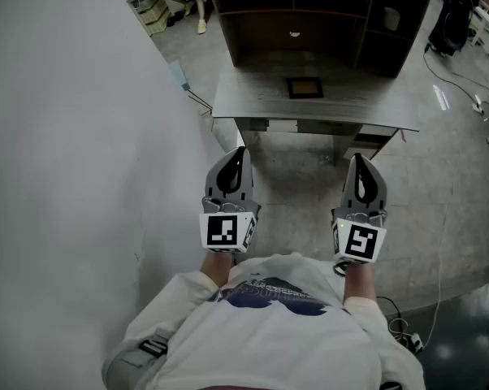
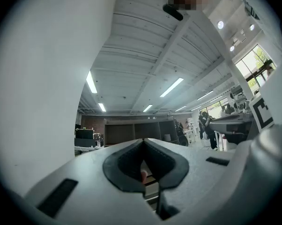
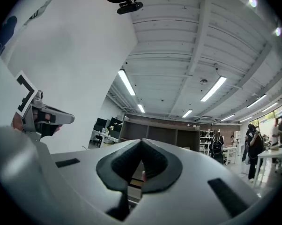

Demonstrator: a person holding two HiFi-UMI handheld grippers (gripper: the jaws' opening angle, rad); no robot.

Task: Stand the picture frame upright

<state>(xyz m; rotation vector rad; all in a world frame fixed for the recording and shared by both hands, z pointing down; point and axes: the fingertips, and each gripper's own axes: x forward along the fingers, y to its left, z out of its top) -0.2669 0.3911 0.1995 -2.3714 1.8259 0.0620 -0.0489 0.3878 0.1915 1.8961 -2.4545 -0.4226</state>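
Observation:
A small dark picture frame (image 1: 305,88) lies flat on the grey desk (image 1: 253,104), under the dark wooden shelf unit (image 1: 318,19). Both grippers hang in the air well short of the desk, close to my chest. My left gripper (image 1: 238,154) is shut with nothing in it, its jaws pointing at the desk. My right gripper (image 1: 360,162) is shut and empty too, level with the left one. In the left gripper view the left gripper (image 2: 144,142) shows closed jaws with the shelf unit (image 2: 136,132) far ahead. The right gripper (image 3: 141,142) looks the same in its own view.
A large white wall panel (image 1: 58,153) fills the left side. Concrete floor (image 1: 439,177) lies between me and the desk, with cables (image 1: 460,88) at the right. A dark bag (image 1: 456,15) stands at the far right. People stand by tables (image 3: 253,146) in the distance.

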